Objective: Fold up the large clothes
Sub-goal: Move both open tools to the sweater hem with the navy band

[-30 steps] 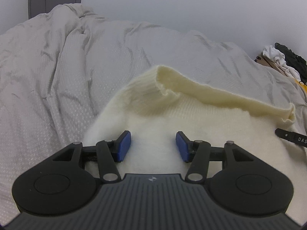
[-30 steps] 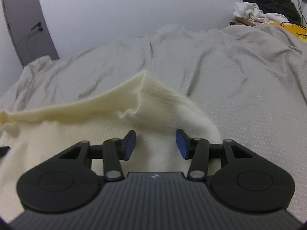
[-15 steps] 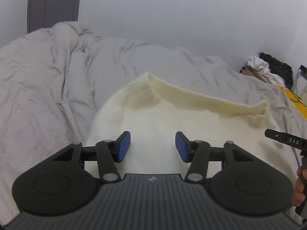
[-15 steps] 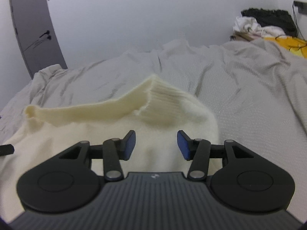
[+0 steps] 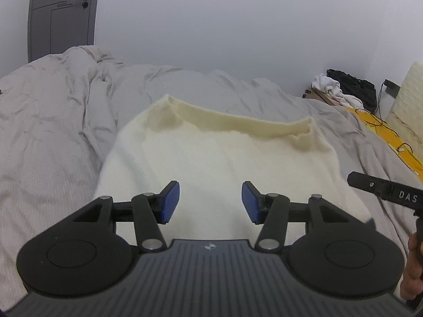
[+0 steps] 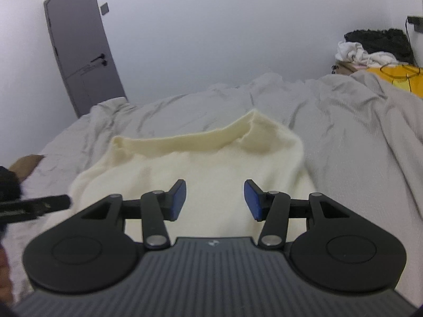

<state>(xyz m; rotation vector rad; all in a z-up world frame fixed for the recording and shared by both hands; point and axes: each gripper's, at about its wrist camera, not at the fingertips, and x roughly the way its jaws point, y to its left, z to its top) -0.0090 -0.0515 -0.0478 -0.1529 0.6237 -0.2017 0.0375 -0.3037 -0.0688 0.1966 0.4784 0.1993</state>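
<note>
A cream knitted sweater [image 5: 211, 155] [image 6: 206, 169] lies folded on the grey bedspread, its ribbed band raised along the far edge. My left gripper [image 5: 210, 202] hovers open above the near left part of it, blue pads apart with nothing between them. My right gripper [image 6: 214, 200] hovers open above the near right part, also holding nothing. The right tool's black finger [image 5: 383, 191] shows at the right edge of the left wrist view. In the right wrist view the left tool [image 6: 34, 206] juts in at the left edge.
Rumpled grey bedding [image 5: 53, 132] [image 6: 357, 121] spreads around the sweater. A grey door [image 5: 62, 13] [image 6: 82, 60] stands at the back left. White and black clothes [image 5: 346, 91] [image 6: 370, 47] are piled on a box at the back right, beside a yellow sheet [image 5: 383, 134] with a cord.
Both grippers have pulled back and risen from the sweater, so more of it and of the room shows. The jaws stay apart and empty.
</note>
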